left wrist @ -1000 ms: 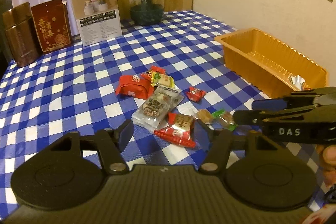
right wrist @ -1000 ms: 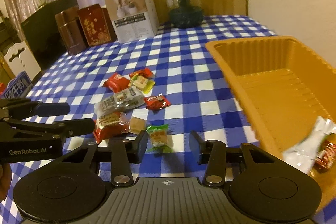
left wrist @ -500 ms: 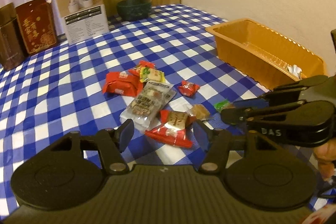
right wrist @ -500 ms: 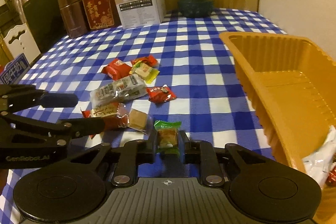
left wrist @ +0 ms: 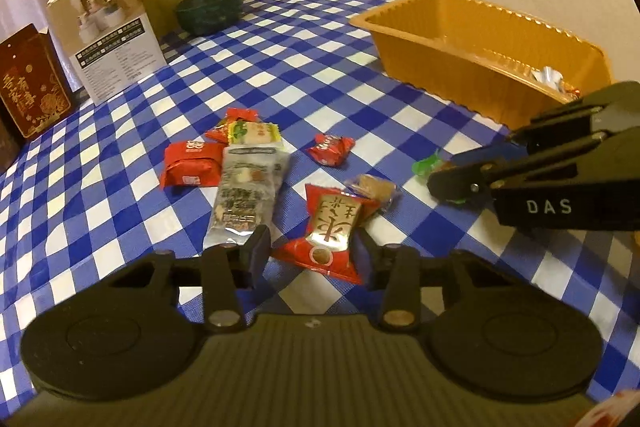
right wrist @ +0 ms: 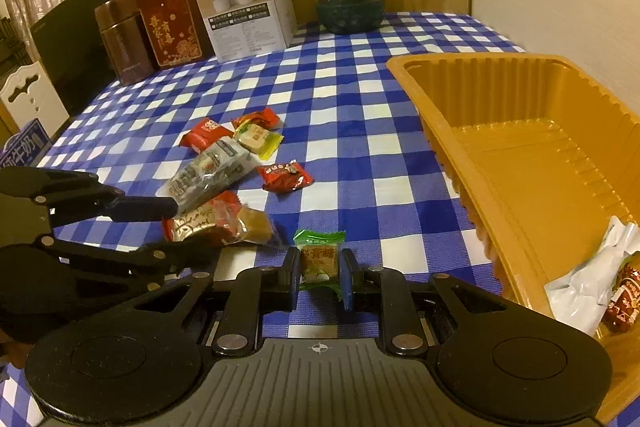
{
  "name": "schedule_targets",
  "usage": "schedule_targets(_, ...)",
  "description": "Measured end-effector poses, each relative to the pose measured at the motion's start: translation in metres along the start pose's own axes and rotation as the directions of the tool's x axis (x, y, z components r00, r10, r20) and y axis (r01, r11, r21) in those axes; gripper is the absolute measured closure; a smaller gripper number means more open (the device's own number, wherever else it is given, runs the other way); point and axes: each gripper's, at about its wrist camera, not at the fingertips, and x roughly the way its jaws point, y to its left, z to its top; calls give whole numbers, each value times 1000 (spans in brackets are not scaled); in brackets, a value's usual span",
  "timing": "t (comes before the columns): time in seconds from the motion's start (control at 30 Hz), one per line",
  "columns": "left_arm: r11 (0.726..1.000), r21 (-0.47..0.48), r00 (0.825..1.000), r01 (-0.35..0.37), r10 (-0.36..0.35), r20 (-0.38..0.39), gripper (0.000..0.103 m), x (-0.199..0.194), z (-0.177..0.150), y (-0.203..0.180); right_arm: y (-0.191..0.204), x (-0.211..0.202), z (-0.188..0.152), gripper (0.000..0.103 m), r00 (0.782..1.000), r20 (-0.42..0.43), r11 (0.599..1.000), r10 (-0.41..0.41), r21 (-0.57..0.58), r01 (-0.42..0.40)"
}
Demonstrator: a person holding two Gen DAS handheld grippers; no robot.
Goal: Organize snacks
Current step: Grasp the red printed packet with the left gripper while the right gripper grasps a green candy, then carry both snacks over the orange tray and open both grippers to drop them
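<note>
Gripping green candy (right wrist: pixel 319 259) at lower centre, right gripper (right wrist: pixel 320 281) clenched on it; tray (right wrist: pixel 532 163) sits right of frame.
Left gripper (left wrist: pixel 312 253) released, straddling red packet (left wrist: pixel 330 227). Risk: pinch is on crinkly wrapper, could slip mid-carry.

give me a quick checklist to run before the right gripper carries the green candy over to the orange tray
1. Grip: right gripper is shut on the green candy, fingers on both sides of the wrapper. Ok.
2. Candy lifted off the tablecloth: cannot tell from either view.
3. Drop space: orange tray is mostly bare inside; a white wrapper and a red snack sit at its near end. Ok.
4. Path: bare cloth between candy and tray wall. Ok.
5. Left gripper: open around the red and gold packet, off to the left, away from the tray. Ok.
6. Neighbour: brown candy lies close to the left. Not touching, as far as it shows.
</note>
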Motion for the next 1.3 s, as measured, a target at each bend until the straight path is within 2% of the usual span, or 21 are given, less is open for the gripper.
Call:
schedule_targets(0.37, 1000, 3, 999, -11, 11, -30, 67, -14, -7, -12, -1, -3, 0, 82, 1000, 5, 1000, 13, 17, -13)
schedule_targets(0.9, 990, -132, 998, -51, 54, 21, 67, -46, -4, -10, 2, -34, 4, 82, 997, 74, 1000, 9, 15, -10)
schedule_targets(1.3, 965, -257, 996, -54, 71, 57, 67, -85, -1, -24, -4, -79, -7, 82, 994, 110, 999, -4, 42, 0)
